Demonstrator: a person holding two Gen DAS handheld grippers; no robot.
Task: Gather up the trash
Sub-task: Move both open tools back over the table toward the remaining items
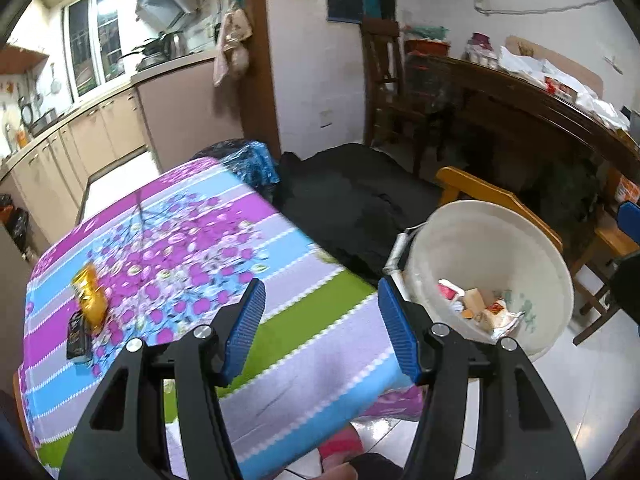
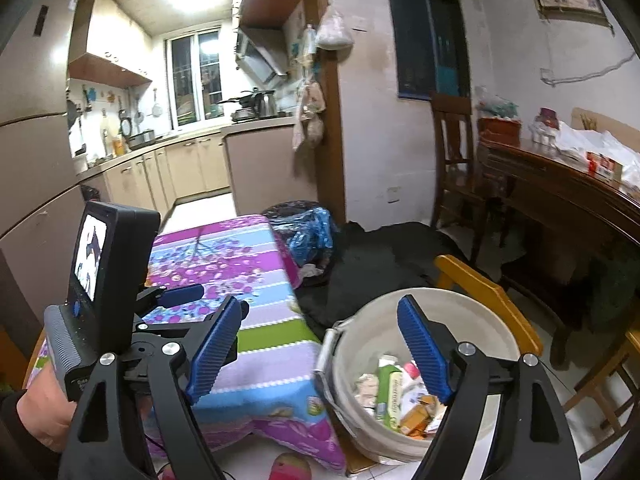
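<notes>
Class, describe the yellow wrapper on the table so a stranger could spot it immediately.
Find the table with the striped, flowered cloth. Near its left edge in the left wrist view lies a crinkled yellow wrapper. It touches a flat dark packet; the wrapper is the bright, shiny one.

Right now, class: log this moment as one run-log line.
left tongs: open, empty | right tongs: open, empty | white bucket: holds trash | yellow snack wrapper, black packet: on table

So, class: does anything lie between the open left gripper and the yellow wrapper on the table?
Nothing visible does. The left gripper hangs open over bare tablecloth, and the yellow wrapper lies exposed further left, with only a dark packet touching it.
</notes>
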